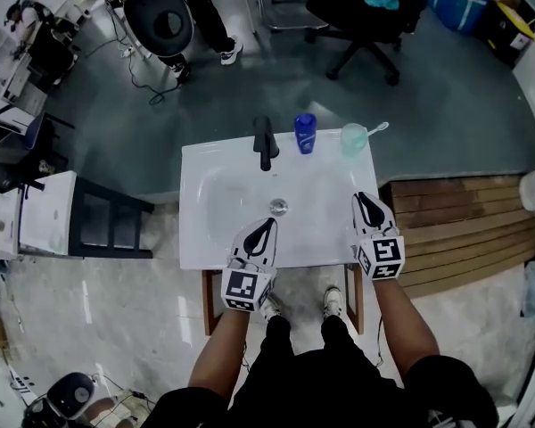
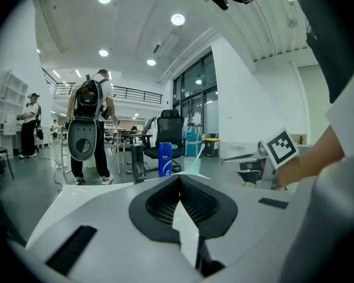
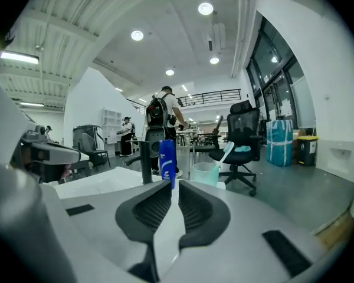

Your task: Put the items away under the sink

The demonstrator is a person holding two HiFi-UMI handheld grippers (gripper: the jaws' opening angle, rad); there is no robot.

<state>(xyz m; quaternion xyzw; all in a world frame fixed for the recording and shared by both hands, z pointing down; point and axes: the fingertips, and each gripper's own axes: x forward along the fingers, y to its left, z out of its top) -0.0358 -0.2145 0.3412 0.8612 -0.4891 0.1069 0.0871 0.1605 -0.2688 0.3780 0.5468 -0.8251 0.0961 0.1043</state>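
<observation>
Both your tongs hang low over the near rim of the sink [image 1: 205, 239], and neither has anything in it. Your left gripper [image 1: 268, 225] has its jaws pinched together at the tips. Your right gripper [image 1: 365, 196] is barely parted, just a thin slit with nothing between the ribbed black pads.

The things to put away stand in a row along the back ledge, well apart from both grippers. There's the blue bottle [image 1: 305, 134] just beside the black faucet [image 1: 265, 143], then the pale green cup [image 1: 353, 139] with a toothbrush [image 1: 377, 129] leaning out of it. They sit there because that ledge is the only flat shelf the basin offers.

The bottle is a tall, smooth plastic cylinder, upright and probably easy to clamp across the body. The cup is thin, see-through and looks light, so I'd expect it to tip or flex under a hard squeeze. The loose brush inside could rattle out if you tilt it.

The basin itself is glossy white with a metal drain [image 1: 278, 207] in the middle, so anything dropped there will likely slide. It rests on a wooden frame [image 1: 209, 297], and the space beneath is hidden by the basin from up here.

To my eye nothing is picked up yet. You'll need to widen those jaws before reaching across to the back ledge.
</observation>
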